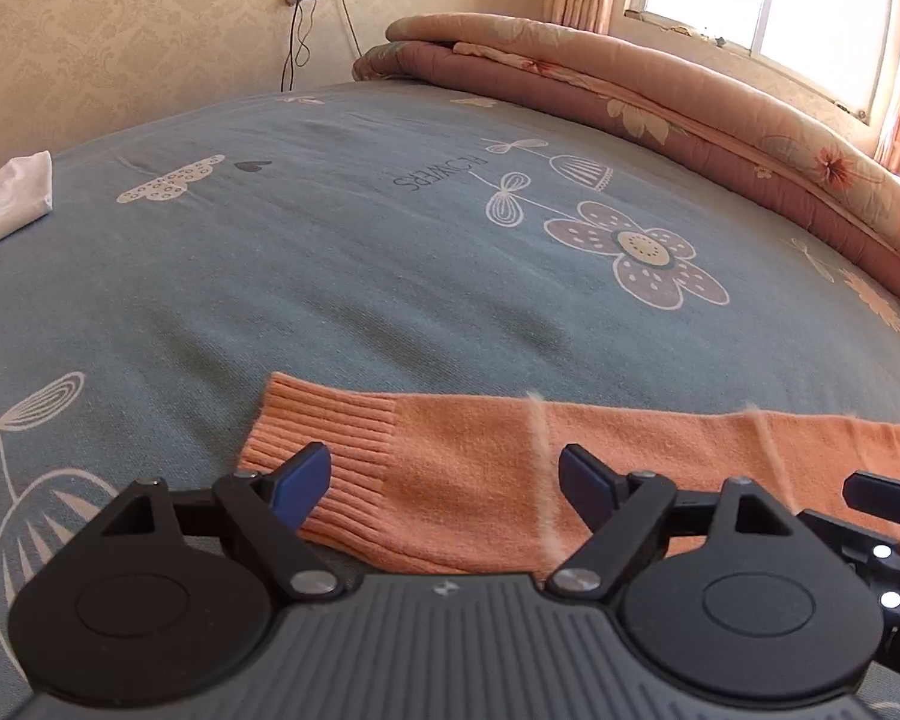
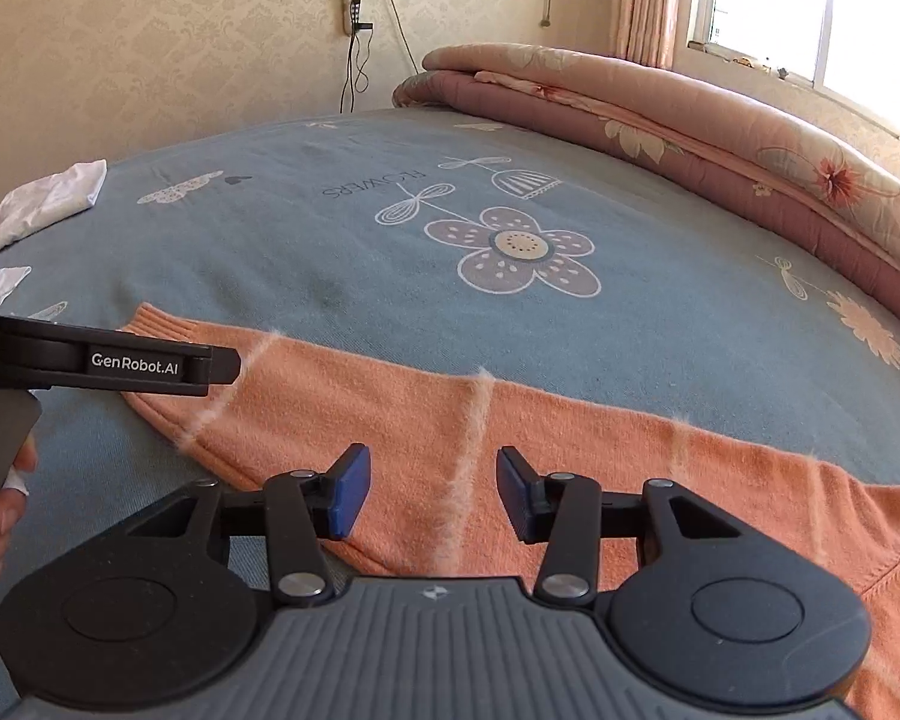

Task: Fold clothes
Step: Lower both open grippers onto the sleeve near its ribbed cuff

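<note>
Bed sheet (image 1: 342,276) | orange sweater sleeve (image 1: 450,468) flat | left claw (image 1: 444,480) spread | right claw (image 2: 432,492) spread, unpinched

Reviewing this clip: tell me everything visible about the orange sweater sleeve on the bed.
The sleeve is an orange fuzzy knit with a ribbed cuff and pale fluffy stripes across it. It lies flat and stretched out on the blue flowered bedsheet, cuff to the left, running right toward the sweater's body. The left gripper hangs open over the cuff end, the right gripper open over a stripe farther along. Neither grips it.
</note>
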`<state>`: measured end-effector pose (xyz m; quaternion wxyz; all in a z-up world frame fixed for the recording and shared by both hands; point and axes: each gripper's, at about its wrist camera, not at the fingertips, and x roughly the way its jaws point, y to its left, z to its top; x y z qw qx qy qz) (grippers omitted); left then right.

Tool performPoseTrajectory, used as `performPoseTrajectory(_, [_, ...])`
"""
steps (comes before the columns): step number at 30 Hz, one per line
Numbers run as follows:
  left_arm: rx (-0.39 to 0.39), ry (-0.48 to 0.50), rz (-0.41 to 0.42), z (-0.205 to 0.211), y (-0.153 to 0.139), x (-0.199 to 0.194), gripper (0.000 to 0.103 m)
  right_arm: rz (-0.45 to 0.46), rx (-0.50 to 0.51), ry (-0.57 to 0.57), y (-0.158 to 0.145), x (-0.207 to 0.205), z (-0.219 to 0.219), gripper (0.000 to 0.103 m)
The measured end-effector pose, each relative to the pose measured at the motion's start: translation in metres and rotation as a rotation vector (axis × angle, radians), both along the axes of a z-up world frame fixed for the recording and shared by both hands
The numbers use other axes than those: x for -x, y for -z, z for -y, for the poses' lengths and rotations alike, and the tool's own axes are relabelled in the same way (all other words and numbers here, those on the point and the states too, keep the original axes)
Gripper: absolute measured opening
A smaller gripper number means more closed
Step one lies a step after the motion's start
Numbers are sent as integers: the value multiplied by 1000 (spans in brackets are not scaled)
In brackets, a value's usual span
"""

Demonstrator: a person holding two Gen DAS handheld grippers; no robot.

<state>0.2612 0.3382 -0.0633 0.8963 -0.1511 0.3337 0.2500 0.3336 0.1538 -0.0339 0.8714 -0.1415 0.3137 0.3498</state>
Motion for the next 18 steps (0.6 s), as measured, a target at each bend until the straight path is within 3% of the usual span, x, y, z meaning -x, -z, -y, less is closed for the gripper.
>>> performPoseTrajectory(4, [8,-60,-13,-21,2,11,84,-45,19,1,20,-7,-27,52])
performPoseTrajectory(7, [14,-88,-15,-29,3,16,84,-29,22,-17,27,10,-30,58])
performPoseTrajectory(11, [-10,-119,10,-30,-3,22,88,-66,-37,-123,13,21,-31,57])
performPoseTrajectory(14, [-31,-134,25,-32,-6,25,90,32,-26,-69,3,20,-45,58])
performPoseTrajectory(18, [-21,-164,34,-39,-6,29,90,-16,15,-27,23,8,-64,58])
